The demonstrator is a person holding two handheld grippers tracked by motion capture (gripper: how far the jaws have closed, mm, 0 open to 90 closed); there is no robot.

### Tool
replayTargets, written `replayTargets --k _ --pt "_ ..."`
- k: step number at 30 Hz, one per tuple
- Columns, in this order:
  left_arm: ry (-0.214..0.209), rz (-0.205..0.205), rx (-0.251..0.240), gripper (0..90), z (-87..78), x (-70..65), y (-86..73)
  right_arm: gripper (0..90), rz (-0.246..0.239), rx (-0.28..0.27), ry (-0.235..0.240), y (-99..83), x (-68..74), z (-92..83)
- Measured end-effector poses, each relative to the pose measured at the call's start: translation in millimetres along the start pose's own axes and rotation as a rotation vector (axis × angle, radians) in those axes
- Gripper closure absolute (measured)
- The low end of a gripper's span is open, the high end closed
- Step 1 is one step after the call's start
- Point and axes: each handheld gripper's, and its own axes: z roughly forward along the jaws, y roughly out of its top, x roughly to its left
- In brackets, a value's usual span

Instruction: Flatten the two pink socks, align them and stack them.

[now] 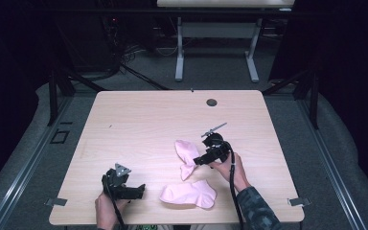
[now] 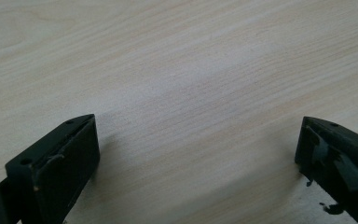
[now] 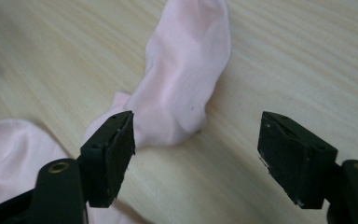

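- Two pink socks are seen on the desk: one flat sock at lower centre, one crumpled sock just above it.
- Right gripper is held beside the crumpled sock, jaws wide apart, gripping nothing.
- Left gripper is held at lower left, jaws wide apart over bare wood.

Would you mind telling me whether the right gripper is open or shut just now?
Open. The right gripper has its jaws standing wide apart with bare table between them, beside the pink sock, gripping nothing.
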Motion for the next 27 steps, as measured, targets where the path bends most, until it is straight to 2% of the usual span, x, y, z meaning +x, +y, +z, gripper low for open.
replayTargets --k 5,6,7,11,12,13,14,15,16,17,18,19,20,21,22,23,27 --pt "0.001 -0.006 -0.037 0.0 1.1 1.6 -3.2 39.2 0.010 0.012 0.004 9.6 -3.9 6.8" --pt "0.001 -0.003 -0.046 0.0 1.0 2.1 -4.3 45.2 0.018 0.011 0.008 11.4 -3.7 9.7" --pt "0.000 -0.003 -0.064 0.0 1.3 2.4 -6.3 49.8 0.008 0.042 0.007 13.9 -4.7 13.2" --pt "0.006 -0.011 -0.074 0.0 1.7 1.5 -7.0 69.3 0.025 0.053 0.021 14.4 -6.4 19.9" --pt "0.006 -0.011 -0.074 0.0 1.7 1.5 -7.0 69.3 0.025 0.053 0.021 14.4 -6.4 19.9" --pt "0.006 -0.012 -0.074 0.0 1.7 1.5 -6.9 73.3 0.029 0.054 0.028 14.1 -7.3 21.2" --pt "0.007 -0.008 -0.077 0.0 1.7 1.7 -7.2 82.7 0.021 0.063 0.021 13.8 -8.3 21.2" --pt "0.007 -0.008 -0.076 0.0 1.7 1.7 -7.2 86.2 0.017 0.062 0.015 14.2 -8.1 20.3" --pt "0.007 -0.008 -0.077 0.0 1.7 1.8 -7.3 87.1 0.023 0.051 -0.004 14.5 -6.2 18.2" --pt "0.007 -0.008 -0.077 0.0 1.7 1.7 -7.3 87.5 -0.005 0.065 -0.027 15.3 -6.3 15.2" --pt "0.007 -0.008 -0.077 0.0 1.7 1.8 -7.3 87.7 -0.007 0.052 -0.045 16.4 -3.4 12.0" --pt "0.006 -0.008 -0.076 0.0 1.6 1.8 -7.3 87.9 -0.041 0.059 -0.068 18.8 -1.3 5.8" --pt "0.007 -0.008 -0.076 0.0 1.7 1.8 -7.3 87.9 -0.051 0.026 -0.104 20.4 3.8 1.4" --pt "0.007 -0.008 -0.076 0.0 1.7 1.8 -7.3 87.9 -0.051 0.026 -0.104 20.4 3.8 1.4" --pt "0.007 -0.008 -0.076 0.0 1.6 1.8 -7.3 87.9 -0.090 0.004 -0.154 23.3 9.2 -5.3" --pt "0.007 -0.008 -0.076 0.0 1.6 1.8 -7.3 88.0 -0.152 -0.011 -0.215 28.4 16.0 -16.1" --pt "0.008 -0.010 -0.077 0.0 1.6 1.6 -7.3 87.8 -0.302 -0.036 -0.350 38.8 37.4 -33.7"
